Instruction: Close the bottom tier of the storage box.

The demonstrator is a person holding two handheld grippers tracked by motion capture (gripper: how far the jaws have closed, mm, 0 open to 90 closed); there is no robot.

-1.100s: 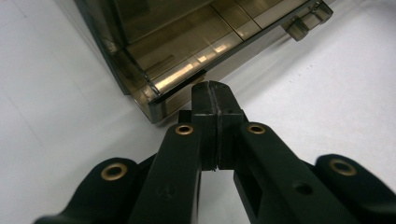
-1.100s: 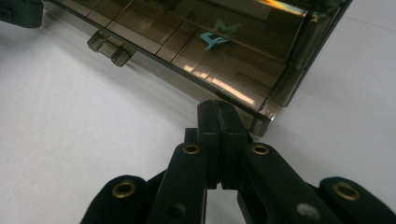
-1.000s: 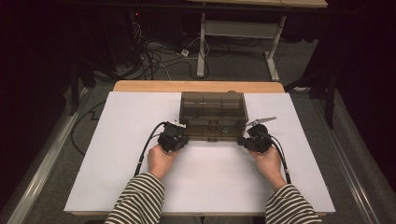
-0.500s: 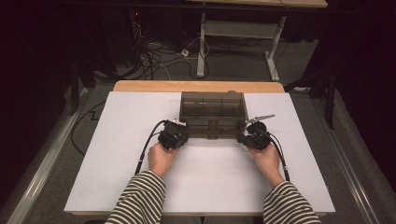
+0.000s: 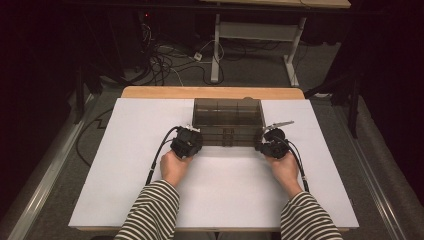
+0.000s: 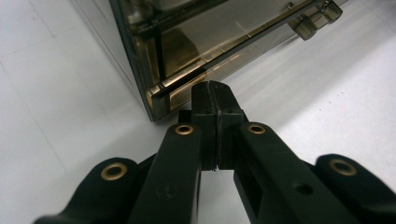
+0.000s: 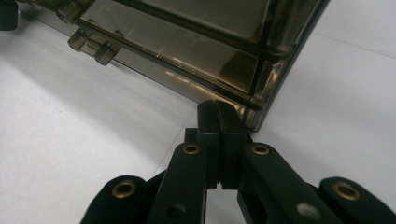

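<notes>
Both grippers sit at the near corners of the smoked plastic organizer box (image 5: 228, 121), the left gripper (image 5: 194, 138) at its near-left corner and the right gripper (image 5: 262, 145) at its near-right one. Compared with 1 second ago, the right gripper has crept a little inward toward the box, while the left one has barely moved. In the left gripper view the 2 black jaws are pressed together with nothing between them, their tips touching the lower edge of the box (image 6: 187, 51) right by the corner. The right gripper view shows the same: jaws pressed flat against each other, tips against the box (image 7: 196, 42) near its corner. My judgement is that the closed tips are being set under or against the front edge, ready to lift the lid or steady the box with both hands at once; the 2 small latch tabs (image 7: 88, 44) on the front look untouched.

The box rests toward the far middle of the white table top (image 5: 125, 175), which is bare around it apart from a small metal clip-like piece (image 5: 280, 123) just beside the right gripper. A wooden strip (image 5: 210, 92) borders the far edge. Beyond, the room is dark, with a tangle of cables (image 5: 165, 60) on the grey floor and the legs of another table (image 5: 252, 32).
</notes>
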